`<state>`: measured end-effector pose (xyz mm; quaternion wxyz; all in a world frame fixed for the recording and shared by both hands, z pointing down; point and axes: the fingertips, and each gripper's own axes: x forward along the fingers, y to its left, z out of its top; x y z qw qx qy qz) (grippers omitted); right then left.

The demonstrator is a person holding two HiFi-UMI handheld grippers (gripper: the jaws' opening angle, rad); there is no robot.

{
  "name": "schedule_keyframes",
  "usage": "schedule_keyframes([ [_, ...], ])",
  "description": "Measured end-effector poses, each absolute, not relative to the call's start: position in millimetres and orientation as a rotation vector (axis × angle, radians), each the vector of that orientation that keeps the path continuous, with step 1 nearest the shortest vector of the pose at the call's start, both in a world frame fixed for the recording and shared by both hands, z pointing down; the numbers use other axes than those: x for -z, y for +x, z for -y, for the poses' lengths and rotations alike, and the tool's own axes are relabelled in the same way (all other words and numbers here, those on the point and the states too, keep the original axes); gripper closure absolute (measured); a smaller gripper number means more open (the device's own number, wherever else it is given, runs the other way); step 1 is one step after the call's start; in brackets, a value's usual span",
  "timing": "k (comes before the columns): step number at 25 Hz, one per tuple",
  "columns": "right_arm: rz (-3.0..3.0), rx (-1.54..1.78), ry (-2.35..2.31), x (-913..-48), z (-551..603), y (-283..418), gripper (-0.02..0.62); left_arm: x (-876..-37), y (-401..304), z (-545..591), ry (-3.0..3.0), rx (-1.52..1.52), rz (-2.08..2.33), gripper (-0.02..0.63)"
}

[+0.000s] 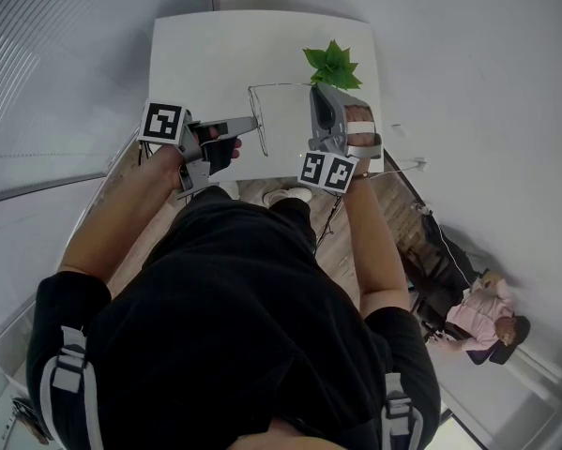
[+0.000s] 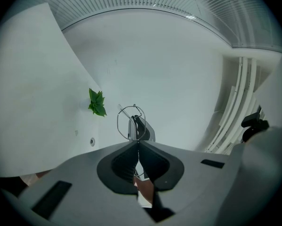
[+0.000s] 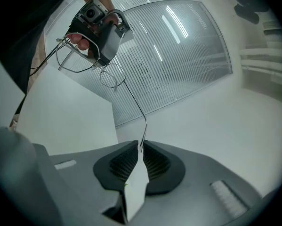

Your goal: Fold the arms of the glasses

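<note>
Left tongs [image 2: 137, 142] clamp the wire glasses [image 3: 111, 75] at a lens rim — right tongs [image 3: 141, 144] pinch one arm's [image 3: 133, 98] tip, above the white surface [image 1: 205, 54].

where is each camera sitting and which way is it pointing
Head view: on the head, steeply down at the table; torso, forearms, left gripper, right gripper show.
Left gripper view: along its jaws shut on the glasses, facing the right gripper.
Right gripper view: along its jaws pinching a glasses arm, facing the left gripper, fingers.
Shared: glasses; gripper views face each other.
</note>
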<state>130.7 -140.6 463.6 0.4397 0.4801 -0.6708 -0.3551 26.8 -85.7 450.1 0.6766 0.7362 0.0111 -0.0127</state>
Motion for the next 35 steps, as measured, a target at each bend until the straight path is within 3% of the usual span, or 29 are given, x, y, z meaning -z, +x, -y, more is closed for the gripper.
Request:
schedule_keyframes([
  [35, 1.707, 0.899, 1.157, -459.1, 114.4, 108.6, 0.554, -453.0, 18.1, 103.8, 1.64, 0.123, 0.08, 0.592],
])
